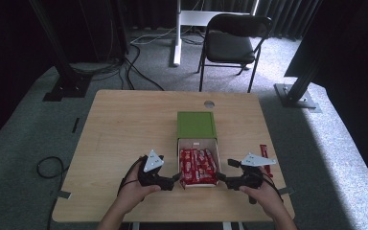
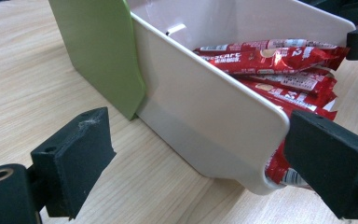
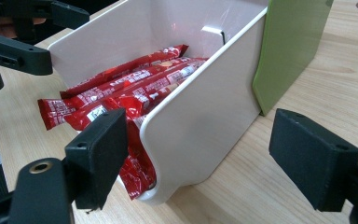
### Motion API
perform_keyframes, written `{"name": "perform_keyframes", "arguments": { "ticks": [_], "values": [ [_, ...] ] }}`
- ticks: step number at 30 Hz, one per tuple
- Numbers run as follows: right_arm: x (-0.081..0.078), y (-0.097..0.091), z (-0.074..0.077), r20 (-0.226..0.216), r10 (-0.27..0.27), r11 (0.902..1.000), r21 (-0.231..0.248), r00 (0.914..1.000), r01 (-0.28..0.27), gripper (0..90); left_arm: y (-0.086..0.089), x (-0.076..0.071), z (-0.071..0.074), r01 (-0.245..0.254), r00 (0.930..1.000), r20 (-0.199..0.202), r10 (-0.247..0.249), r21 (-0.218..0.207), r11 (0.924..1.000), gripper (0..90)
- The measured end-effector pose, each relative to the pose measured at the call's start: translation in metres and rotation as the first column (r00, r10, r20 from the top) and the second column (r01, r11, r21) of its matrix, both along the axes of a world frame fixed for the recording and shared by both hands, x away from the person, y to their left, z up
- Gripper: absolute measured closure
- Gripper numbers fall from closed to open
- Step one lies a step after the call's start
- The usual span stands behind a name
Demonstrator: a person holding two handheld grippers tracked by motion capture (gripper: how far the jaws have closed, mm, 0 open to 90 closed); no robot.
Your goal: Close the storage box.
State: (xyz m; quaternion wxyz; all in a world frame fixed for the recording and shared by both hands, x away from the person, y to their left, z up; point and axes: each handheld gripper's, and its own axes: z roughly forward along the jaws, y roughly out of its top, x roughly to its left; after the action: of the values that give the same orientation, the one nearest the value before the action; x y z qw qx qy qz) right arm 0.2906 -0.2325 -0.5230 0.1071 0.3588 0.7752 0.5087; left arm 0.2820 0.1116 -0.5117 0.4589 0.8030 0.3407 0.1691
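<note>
We hold the left gripper (image 1: 176,177) and right gripper (image 1: 220,178) wide-jawed, each straddling a near corner of the white tray (image 1: 197,142) of red Nescafé-lettered sachets (image 1: 198,166), sliding from its green sleeve (image 1: 196,124) mid-table, one stray sachet (image 1: 265,160) lying right.

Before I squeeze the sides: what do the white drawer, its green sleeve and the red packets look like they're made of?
Drawer: likely smooth, semi-gloss rigid plastic; thin wall, rounded corner, soft reflections. Green sleeve: probably matte plastic or coated card; flat, even colour, hard to tell. Red packets: thin glossy film wrappers, crinkled with bright highlights. Table: wood-grain laminate, by its look.
</note>
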Motion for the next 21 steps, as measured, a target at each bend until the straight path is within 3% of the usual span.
{"name": "perform_keyframes", "arguments": {
  "ticks": [3,10,21],
  "values": [
    [0.001,-0.001,-0.002,0.000,-0.007,0.9999,-0.016,1.0000,0.007,19.1,0.000,0.002,-0.001,0.000,1.0000,-0.003,0.000,-0.004,1.0000,9.0],
    [0.005,-0.005,-0.006,-0.019,-0.016,0.9999,0.000,0.9997,0.016,16.8,-0.001,0.005,-0.003,0.005,0.9999,-0.014,-0.005,-0.006,1.0000,8.0],
    [0.012,-0.004,-0.004,-0.011,-0.012,0.9997,-0.020,0.9999,0.012,15.5,-0.001,0.009,-0.003,-0.010,0.9998,-0.017,0.010,-0.008,0.9999,7.8]
  ]
}}
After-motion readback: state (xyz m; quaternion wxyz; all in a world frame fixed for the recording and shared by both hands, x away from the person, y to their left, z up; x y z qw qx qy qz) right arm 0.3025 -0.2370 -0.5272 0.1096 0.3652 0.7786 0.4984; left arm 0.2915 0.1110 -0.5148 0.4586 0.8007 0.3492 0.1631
